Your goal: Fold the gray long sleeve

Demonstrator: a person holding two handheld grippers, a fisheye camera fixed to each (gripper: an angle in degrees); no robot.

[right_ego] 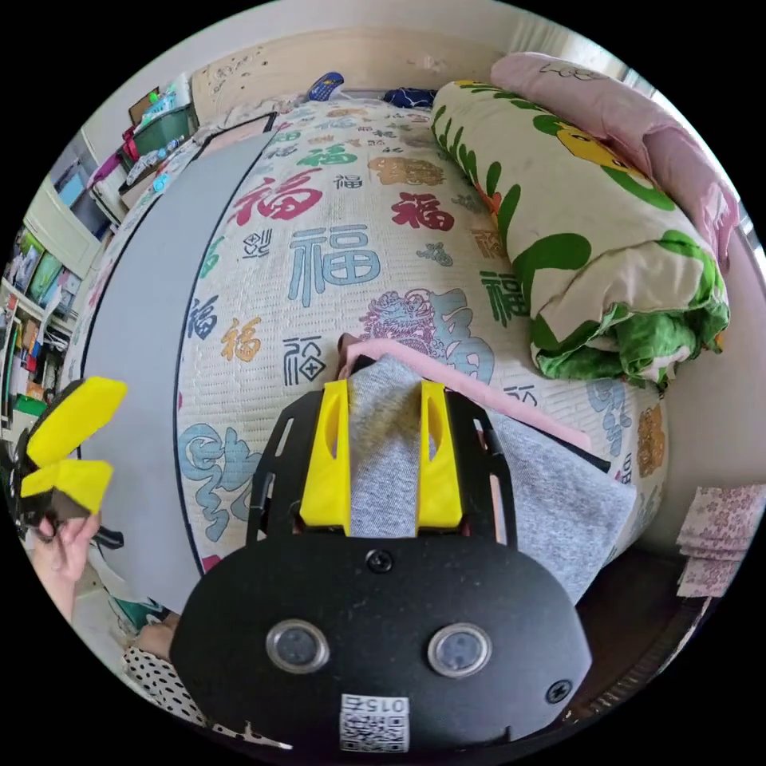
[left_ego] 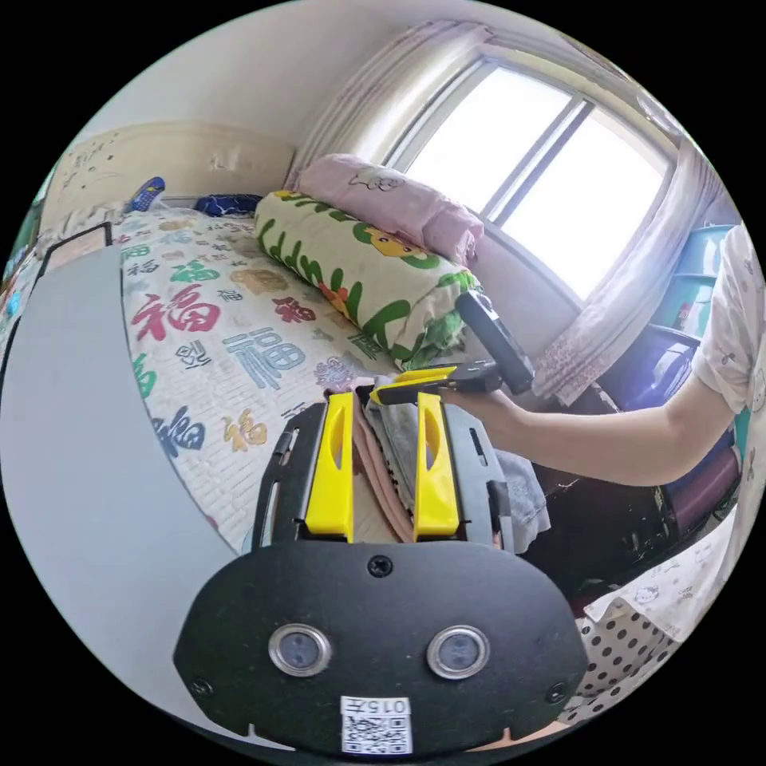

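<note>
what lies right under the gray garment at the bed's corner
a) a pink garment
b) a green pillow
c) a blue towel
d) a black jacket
a: in the right gripper view a pink garment's edge sticks out from beneath the gray knit long sleeve on the patterned quilted bedspread.

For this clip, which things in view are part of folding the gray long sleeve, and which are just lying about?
Part of the job: gray long sleeve; left gripper; right gripper.

Lying about: pink garment under it; rolled quilt; pink pillow; gray mat; printed bedsheet.

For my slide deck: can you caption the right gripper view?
Right gripper hovers open over the folded gray long sleeve at the edge of a patterned bed.
</note>
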